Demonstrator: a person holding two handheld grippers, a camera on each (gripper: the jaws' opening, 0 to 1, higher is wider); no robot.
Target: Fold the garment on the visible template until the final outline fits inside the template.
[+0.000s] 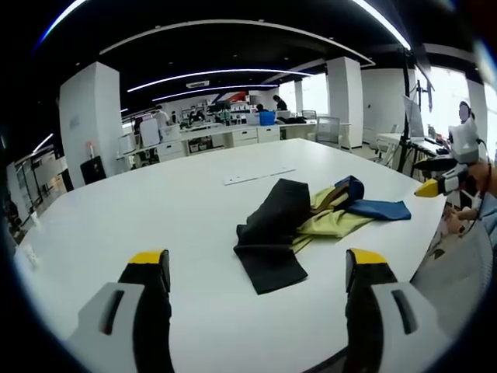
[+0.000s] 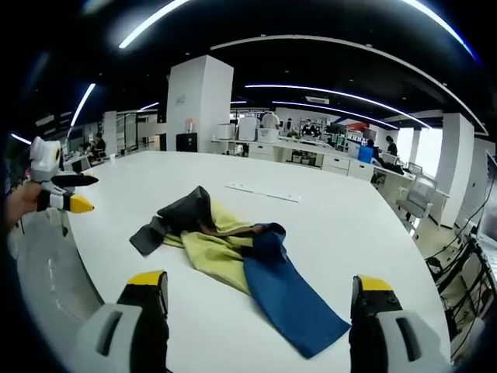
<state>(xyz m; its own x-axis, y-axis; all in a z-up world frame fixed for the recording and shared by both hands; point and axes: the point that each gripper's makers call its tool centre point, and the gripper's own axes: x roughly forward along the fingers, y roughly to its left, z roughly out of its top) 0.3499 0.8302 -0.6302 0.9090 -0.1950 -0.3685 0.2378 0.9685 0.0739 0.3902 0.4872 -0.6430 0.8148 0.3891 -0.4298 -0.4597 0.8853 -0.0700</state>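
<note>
One crumpled garment in black, yellow and blue, heaped on white tabletop, nothing touching it. Black part nearest in left gripper view; blue part nearest in right gripper view. Left hand-held gripper above near edge of tabletop, jaws wide apart, gripping nothing. Right hand-held gripper likewise spread wide, nothing between jaws. Pale strip flat on tabletop beyond garment.

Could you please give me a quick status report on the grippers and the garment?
Left gripper open, holding nothing. Right gripper open, holding nothing. Garment crumpled on white table, black, yellow and blue parts, unfolded. Nothing in the way.
</note>
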